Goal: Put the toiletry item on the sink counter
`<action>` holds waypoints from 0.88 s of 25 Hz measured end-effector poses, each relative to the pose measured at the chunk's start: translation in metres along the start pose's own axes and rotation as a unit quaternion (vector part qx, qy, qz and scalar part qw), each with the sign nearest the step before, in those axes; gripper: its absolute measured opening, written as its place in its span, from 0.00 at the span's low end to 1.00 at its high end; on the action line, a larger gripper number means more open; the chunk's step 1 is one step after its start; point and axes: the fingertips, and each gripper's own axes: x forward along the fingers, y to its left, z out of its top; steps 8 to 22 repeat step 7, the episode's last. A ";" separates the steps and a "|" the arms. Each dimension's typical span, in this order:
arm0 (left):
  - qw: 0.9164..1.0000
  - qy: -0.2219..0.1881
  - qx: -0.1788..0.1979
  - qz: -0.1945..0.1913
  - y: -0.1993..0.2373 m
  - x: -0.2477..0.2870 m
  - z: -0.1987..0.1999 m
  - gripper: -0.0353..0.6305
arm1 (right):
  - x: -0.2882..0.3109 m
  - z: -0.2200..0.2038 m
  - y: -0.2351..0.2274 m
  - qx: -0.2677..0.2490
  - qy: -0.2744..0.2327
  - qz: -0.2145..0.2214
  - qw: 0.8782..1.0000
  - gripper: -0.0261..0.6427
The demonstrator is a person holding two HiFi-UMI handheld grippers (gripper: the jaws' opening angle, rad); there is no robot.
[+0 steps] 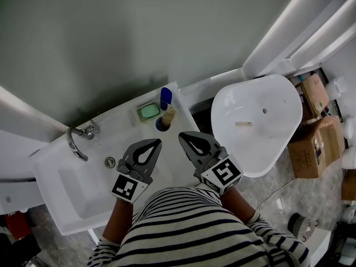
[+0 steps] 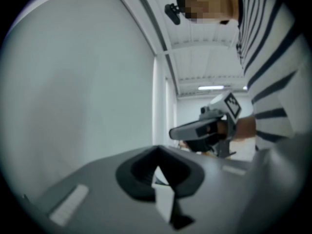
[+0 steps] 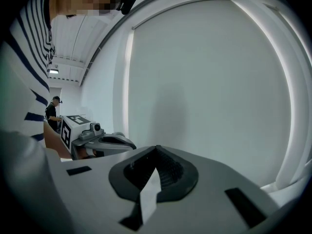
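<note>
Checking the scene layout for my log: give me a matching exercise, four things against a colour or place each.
Things:
1 soap dish
2 tap
3 boxes
4 drain

Colour or place:
A brown
B in the bowl of the sink
C green
D arched, on the sink's rim

Pairs: 1-C, 2-D, 3-A, 4-B

Below you a white sink bench (image 1: 51, 163), chrome tap (image 1: 78, 141) at its back left, green soap dish (image 1: 149, 111), blue bottle (image 1: 166, 98) and dark cup (image 1: 162, 125) clustered near your far right corner.
</note>
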 end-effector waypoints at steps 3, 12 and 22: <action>1.000 -0.001 -0.001 0.001 0.001 -0.001 0.000 0.06 | 0.000 -0.003 0.000 0.000 0.003 0.001 1.000 0.05; 1.000 -0.002 -0.002 0.001 0.001 -0.002 -0.001 0.06 | 0.000 -0.003 0.001 0.001 0.002 0.002 1.000 0.05; 1.000 -0.002 -0.002 0.001 0.001 -0.002 -0.001 0.06 | 0.000 -0.003 0.001 0.001 0.002 0.002 1.000 0.05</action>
